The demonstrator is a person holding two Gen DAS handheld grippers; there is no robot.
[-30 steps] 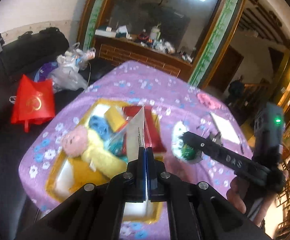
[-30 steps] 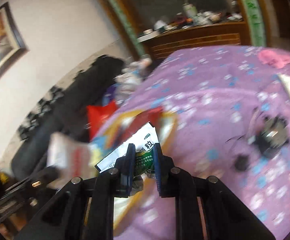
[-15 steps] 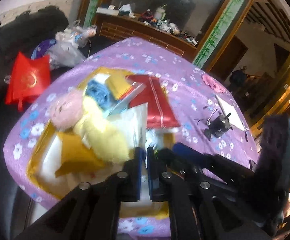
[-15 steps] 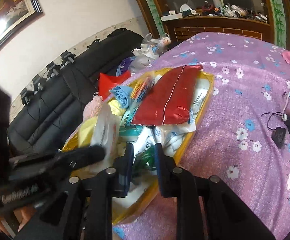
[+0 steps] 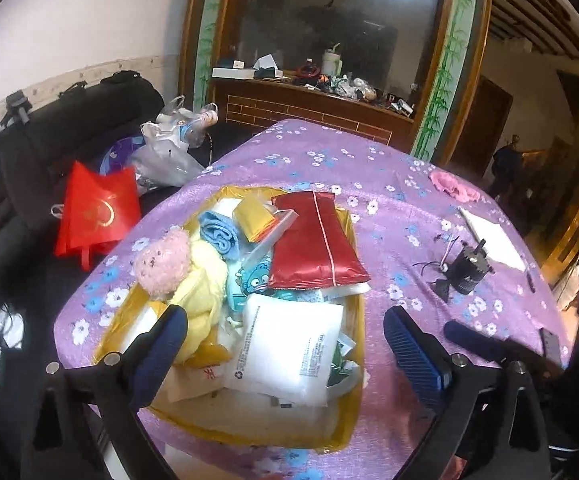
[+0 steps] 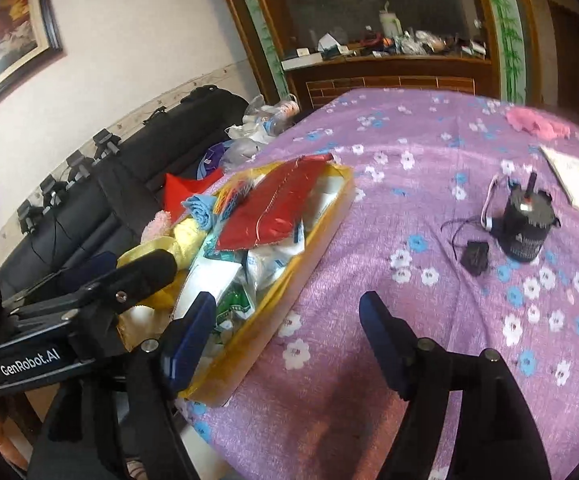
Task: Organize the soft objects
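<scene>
A yellow tray on the purple flowered tablecloth holds a pile of soft things: a white pouch, a red foil pack, a pink and yellow plush toy, a rolled blue cloth and a green-printed sachet. My left gripper is open and empty, just above the tray's near end. My right gripper is open and empty over the tray's near right edge. A pink cloth lies far off on the table.
A black cylinder with cables and a white notebook lie to the right of the tray. A black sofa with a red bag and plastic bags stands left of the table.
Both grippers opened. The left let go of the white pouch and the right let go of the green-printed sachet; both now lie in the tray. Both grippers have drawn back a little.
</scene>
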